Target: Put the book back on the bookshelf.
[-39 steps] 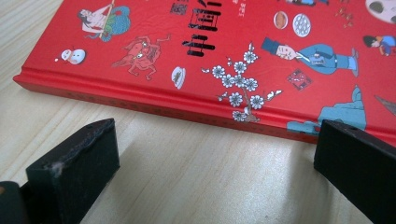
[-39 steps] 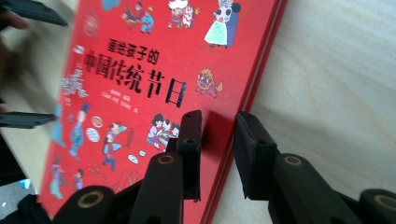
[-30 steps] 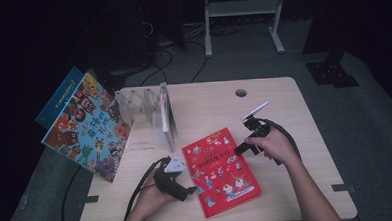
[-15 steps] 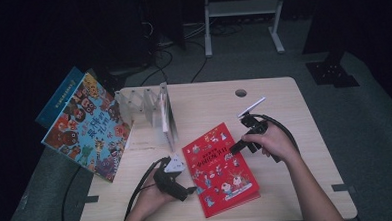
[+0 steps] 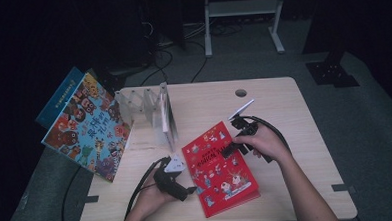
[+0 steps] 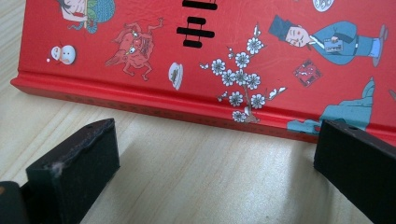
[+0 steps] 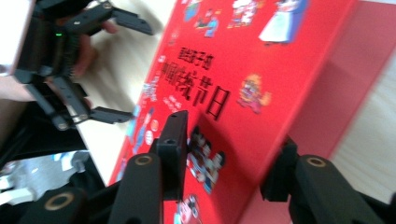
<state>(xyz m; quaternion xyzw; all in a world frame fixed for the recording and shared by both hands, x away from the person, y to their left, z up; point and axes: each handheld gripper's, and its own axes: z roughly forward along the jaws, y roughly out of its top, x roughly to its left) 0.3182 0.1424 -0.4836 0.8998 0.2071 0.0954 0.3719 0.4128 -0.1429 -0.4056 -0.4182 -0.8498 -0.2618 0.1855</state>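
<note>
Dark room all round, cables and a metal stand on the floor behind; in the middle, pale wooden table point(image 5: 283, 101). Lying flat and cover-up near the front edge, a little right of the centre: red picture book point(image 5: 219, 167), turned at a slant to the table's edges. At its spine side, low on the wood close to the front edge: left gripper point(image 5: 189, 190), tongs spread wide, nothing between them, spine just ahead but untouched. At the book's far right corner: right gripper point(image 5: 231, 149), tongs just been opening, now moderately apart, straddling the book's edge with one jaw above the cover and the other beyond the edge, pads seemingly not pressing. Toward the rear left corner: clear slotted rack point(image 5: 138, 100) with one thin book point(image 5: 167, 117) standing upright at its right end, other slots bare. Off the left edge, propped at a tilt: colourful picture book point(image 5: 87, 128) with a blue book point(image 5: 58, 94) behind. Judged from this: red book not yet in the rack, resting free on the table, grip apparently let go. Left to do, probably: fresh hold on the book, raising upright, sliding into a free slot.
</note>
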